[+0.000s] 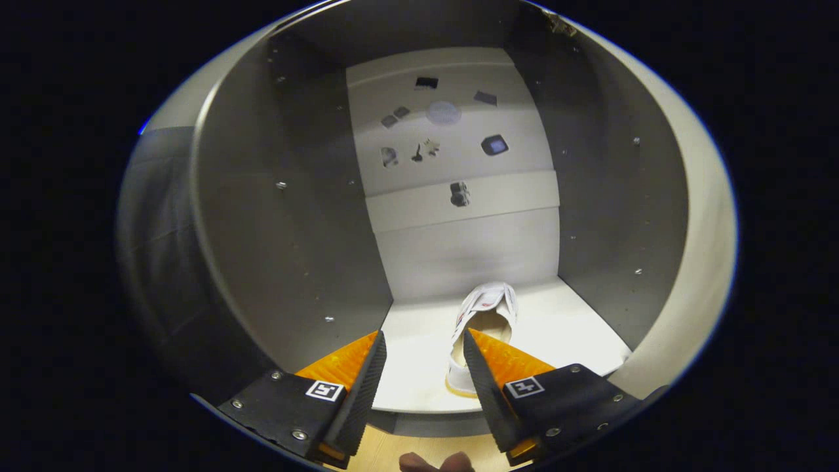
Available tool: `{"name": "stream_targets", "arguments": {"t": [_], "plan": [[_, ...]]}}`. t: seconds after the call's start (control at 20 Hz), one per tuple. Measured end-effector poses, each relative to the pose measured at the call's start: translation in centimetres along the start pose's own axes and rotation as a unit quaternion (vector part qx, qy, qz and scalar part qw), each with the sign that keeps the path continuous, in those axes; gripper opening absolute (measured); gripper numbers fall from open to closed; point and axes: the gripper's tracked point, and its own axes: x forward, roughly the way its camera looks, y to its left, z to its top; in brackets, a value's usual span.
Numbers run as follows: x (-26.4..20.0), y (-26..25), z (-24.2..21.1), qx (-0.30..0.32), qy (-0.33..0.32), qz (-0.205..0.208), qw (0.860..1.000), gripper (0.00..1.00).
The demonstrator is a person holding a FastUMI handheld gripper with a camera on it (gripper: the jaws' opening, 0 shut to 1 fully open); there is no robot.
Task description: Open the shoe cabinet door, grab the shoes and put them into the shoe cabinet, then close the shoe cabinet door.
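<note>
I look straight into the open shoe cabinet, with grey side walls and a white back panel. A white shoe lies on the cabinet's white bottom shelf, toe toward the back, heel toward me. My gripper is open, its fingers spread just in front of the shelf's front edge. The shoe's heel sits beside the right finger, partly behind it; I cannot tell if they touch. Nothing is held between the fingers.
The cabinet's back panel carries several small dark marks and holes. The right side wall and the left wall bound the compartment. Below the shelf edge a strip of wooden floor shows, with fingertips of a hand.
</note>
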Motion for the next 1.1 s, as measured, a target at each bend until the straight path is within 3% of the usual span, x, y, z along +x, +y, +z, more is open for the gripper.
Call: {"name": "stream_targets", "arguments": {"t": [0.15, 0.6, 1.1], "plan": [[-5.1, 1.6, -0.4, -0.016, -0.005, -0.013, 1.000, 0.84], [-17.5, 2.8, -1.2, -0.003, -0.022, -0.045, 0.999, 0.89], [-28.5, -1.1, -0.7, -0.003, -0.052, -0.021, 0.998, 0.89]]}}
